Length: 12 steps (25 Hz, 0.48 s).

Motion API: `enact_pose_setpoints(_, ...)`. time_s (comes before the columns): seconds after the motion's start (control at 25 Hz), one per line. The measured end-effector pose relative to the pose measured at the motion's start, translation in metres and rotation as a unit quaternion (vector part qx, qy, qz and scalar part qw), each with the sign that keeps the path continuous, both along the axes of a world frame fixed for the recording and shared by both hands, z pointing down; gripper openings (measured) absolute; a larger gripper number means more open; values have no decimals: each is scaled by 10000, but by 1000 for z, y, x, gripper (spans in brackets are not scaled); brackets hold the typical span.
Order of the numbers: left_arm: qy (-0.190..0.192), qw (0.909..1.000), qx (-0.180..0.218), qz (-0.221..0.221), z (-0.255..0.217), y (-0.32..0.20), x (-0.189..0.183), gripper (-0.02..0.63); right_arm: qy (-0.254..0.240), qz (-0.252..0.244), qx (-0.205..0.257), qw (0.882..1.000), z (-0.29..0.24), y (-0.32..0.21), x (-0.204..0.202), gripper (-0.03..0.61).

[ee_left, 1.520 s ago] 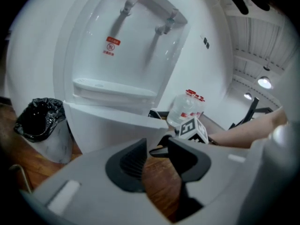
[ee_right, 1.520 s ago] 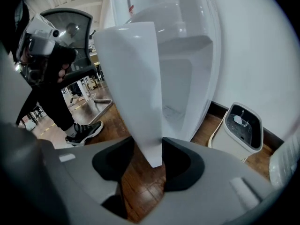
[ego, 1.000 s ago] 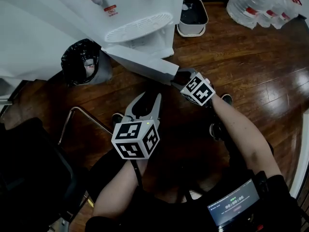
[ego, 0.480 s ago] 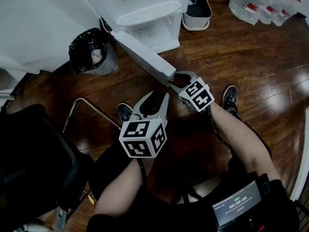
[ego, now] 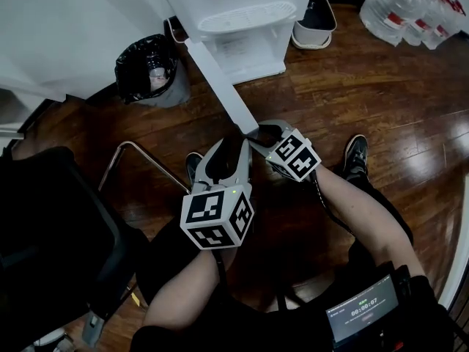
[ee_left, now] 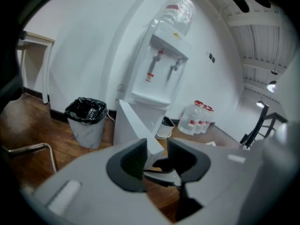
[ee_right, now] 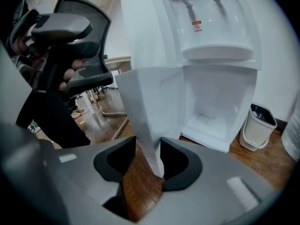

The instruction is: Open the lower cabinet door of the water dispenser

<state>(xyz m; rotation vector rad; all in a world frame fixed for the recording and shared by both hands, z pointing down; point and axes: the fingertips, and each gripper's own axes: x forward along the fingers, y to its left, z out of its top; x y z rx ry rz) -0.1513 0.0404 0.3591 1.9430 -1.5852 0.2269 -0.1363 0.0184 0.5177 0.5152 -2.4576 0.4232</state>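
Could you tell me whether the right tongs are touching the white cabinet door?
Touching: the right gripper view shows the right tongs clamped on the white cabinet door.

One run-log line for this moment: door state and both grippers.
lower cabinet door: swung wide open | right gripper: shut on door's free edge | left gripper: open, empty, alongside

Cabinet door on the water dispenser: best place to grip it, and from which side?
Grip the door at its free vertical edge, low near the bottom corner, farthest from the hinge side at the dispenser. It is a thin flat panel standing swung out, so come edge-on with one jaw on each face. The right gripper is clamped just so.
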Motion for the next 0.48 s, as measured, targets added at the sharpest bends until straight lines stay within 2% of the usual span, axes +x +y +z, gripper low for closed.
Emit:
enact_pose_setpoints(0.28, -15, 9999, 49, -100, -2, 6, -4, 150, -2, -444, -30, 9990, 0, 18, -38, 140)
enact_pose_setpoints(0.48, 13, 10000, 72, -22, -3, 9, -4, 147, 0, -519, -20, 9986, 0, 26, -55, 123)
